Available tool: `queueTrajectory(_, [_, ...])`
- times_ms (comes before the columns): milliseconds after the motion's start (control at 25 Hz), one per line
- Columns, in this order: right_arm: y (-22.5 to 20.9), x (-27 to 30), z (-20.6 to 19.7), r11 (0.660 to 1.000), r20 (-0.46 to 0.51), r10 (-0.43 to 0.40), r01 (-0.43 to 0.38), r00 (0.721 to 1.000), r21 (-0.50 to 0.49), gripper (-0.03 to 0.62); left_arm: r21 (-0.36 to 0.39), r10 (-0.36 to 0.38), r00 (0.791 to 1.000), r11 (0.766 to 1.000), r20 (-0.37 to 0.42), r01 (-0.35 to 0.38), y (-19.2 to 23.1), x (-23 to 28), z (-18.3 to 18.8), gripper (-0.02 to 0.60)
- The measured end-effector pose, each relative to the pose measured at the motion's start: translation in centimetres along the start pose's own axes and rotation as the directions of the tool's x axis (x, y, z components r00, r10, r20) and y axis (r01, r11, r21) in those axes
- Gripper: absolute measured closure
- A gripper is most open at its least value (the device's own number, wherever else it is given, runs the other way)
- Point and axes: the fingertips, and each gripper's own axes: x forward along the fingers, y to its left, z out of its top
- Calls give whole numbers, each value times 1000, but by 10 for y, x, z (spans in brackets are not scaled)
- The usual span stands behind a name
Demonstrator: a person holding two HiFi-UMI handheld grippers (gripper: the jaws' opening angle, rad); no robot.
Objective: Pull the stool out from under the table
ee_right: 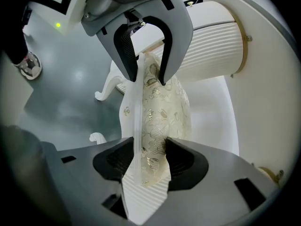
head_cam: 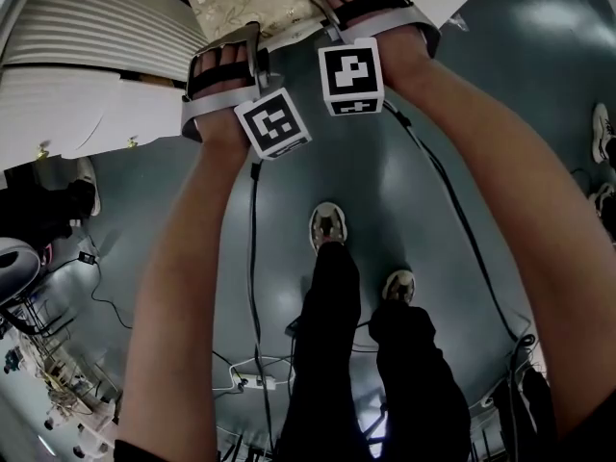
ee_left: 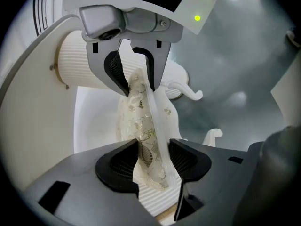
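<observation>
"What's on the grey floor (head_cam: 520,75)?"
"Black cables (head_cam: 253,287) run down the middle to a white power strip (head_cam: 252,382) near the bottom."
"And the right edge?"
"A light shoe (head_cam: 602,131). The person's black trousers (head_cam: 332,354) fill the lower centre."

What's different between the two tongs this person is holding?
In the head view the left tongs sit lower in the picture than the right tongs. The left's marker cube is turned cornerwise, the right's squarer. Both grip the stool's patterned seat edge.
</observation>
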Motion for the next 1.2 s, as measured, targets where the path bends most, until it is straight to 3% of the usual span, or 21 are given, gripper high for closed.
queueTrajectory(160, [26, -30, 2, 1000, -21, -15, 14, 1000, -21, 382, 8, 6, 1000, 1000, -9, -6, -22, -32, 13, 365])
queueTrajectory(360, [28, -44, -1, 999, -20, 18, -19, 1000, -41, 382, -90, -55, 997, 994, 48, 59, -24, -50, 30, 365])
queueTrajectory(560, [28, -63, -3, 998, -10, 51, -52, 999, -48, 382, -74, -63, 998, 995, 31, 65, -20, -67, 33, 365])
queueTrajectory(720, [68, -98, -3, 998, -10, 45, -45, 999, -33, 382, -59, -57, 998, 997, 23, 58, -53, -102, 53, 364])
queueTrajectory(840, [83, -113, 4, 999, -3, 36, -36, 999, -15, 382, -4, -7, 1000, 1000, -21, 7, -63, -119, 47, 366])
queueTrajectory(960, [93, -122, 12, 1000, 10, 21, -21, 1000, -3, 382, -69, -61, 998, 996, 26, 63, -80, -131, 52, 366])
queueTrajectory(1200, [112, -151, 19, 1000, 15, 28, -28, 999, -4, 382, -32, -103, 993, 994, 54, 104, -100, -162, 53, 364])
